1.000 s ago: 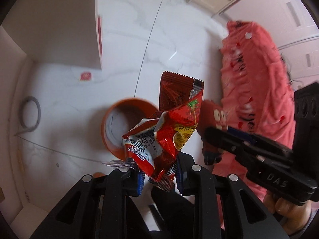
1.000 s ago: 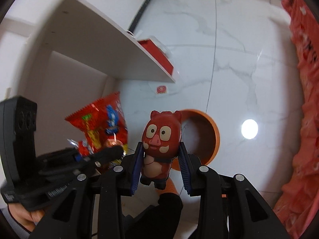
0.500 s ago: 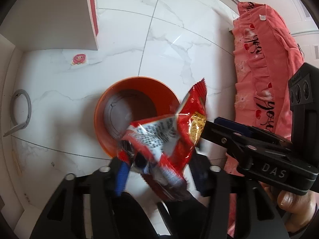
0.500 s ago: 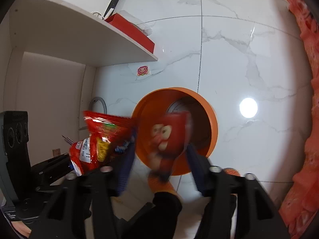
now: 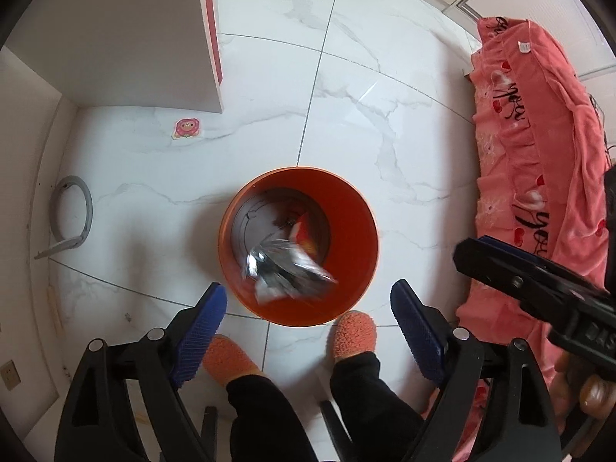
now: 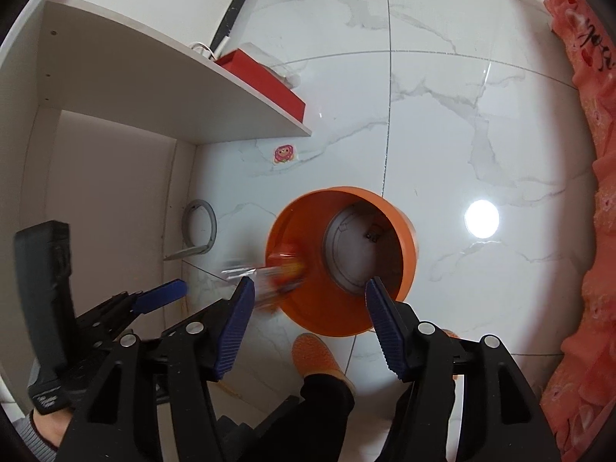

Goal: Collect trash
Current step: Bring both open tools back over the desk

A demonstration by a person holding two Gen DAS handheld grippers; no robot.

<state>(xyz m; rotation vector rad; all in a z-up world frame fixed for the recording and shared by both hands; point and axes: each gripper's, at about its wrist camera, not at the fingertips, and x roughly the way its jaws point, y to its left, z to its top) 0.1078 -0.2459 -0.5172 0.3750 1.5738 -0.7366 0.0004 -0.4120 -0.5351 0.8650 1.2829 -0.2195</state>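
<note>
An orange bin [image 5: 356, 208] stands on the white marble floor; it also shows in the right wrist view [image 6: 404, 231]. A red and silver snack wrapper [image 5: 287, 265], blurred, is falling into the bin; in the right wrist view the wrapper [image 6: 277, 269] is a blur at the bin's near left rim. My left gripper [image 5: 308, 308] is open and empty above the bin's near edge. My right gripper [image 6: 310, 308] is open and empty above the bin. The red toy figure is not visible.
A small pink sticker paper [image 5: 186, 129] lies on the floor under a white shelf [image 5: 115, 38]. A grey ring [image 5: 75, 223] lies left. A pink bedcover [image 5: 539, 161] hangs on the right. The person's orange slippers [image 5: 227, 358] stand just before the bin.
Both grippers opened. The snack wrapper left my left gripper and drops into the bin. The red toy figure left my right gripper and is out of sight.
</note>
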